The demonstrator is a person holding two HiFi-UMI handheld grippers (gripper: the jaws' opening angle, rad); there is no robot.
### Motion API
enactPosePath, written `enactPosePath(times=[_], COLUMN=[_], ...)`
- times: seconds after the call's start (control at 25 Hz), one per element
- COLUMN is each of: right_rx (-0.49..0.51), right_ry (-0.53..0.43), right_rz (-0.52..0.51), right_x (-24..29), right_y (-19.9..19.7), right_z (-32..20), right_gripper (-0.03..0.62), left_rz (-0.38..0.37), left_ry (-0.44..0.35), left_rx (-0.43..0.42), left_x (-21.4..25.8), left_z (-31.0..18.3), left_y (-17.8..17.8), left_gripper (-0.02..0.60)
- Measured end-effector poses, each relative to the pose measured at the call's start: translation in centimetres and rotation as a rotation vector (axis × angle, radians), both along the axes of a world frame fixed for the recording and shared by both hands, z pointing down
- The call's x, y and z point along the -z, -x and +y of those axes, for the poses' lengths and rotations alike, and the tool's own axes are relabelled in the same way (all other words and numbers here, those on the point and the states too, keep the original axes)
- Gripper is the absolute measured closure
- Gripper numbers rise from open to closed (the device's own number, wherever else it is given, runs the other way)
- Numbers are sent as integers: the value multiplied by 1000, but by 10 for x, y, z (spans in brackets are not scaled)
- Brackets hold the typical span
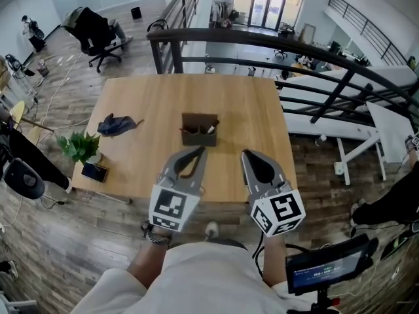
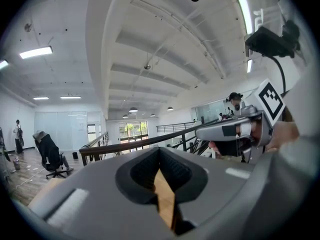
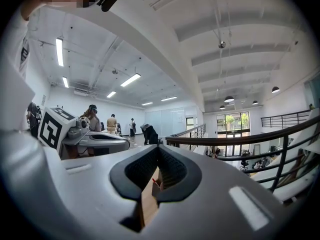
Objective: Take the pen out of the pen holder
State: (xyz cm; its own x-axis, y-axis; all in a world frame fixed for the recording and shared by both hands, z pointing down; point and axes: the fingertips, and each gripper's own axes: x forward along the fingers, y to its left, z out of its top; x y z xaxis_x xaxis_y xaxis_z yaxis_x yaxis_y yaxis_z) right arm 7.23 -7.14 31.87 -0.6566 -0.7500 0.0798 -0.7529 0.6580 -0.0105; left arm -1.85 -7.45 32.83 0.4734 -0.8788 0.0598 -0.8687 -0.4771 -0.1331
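Bright daylight (fisheye-warped edges)

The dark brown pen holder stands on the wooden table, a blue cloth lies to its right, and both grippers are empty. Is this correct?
One error: the head view shows the crumpled blue cloth left of the dark brown pen holder, not right. The holder does stand on the light wooden table; left gripper and right gripper are empty.

Matt wooden table (image 1: pixel 163 97), soft blue cloth (image 1: pixel 118 124)
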Motion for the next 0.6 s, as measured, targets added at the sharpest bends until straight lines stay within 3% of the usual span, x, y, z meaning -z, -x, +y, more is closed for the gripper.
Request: enactPosePath(times=[0.6], right_rx=[22], right_ry=[39], right_rz=[-3], right_x=[-12], right_y=[-14], right_z=[-48], right_gripper=[592], left_rz=[-28], left_ry=[33], left_rx=[21], left_x=[-12], left_z=[-46], left_y=[-16], left_gripper=[580])
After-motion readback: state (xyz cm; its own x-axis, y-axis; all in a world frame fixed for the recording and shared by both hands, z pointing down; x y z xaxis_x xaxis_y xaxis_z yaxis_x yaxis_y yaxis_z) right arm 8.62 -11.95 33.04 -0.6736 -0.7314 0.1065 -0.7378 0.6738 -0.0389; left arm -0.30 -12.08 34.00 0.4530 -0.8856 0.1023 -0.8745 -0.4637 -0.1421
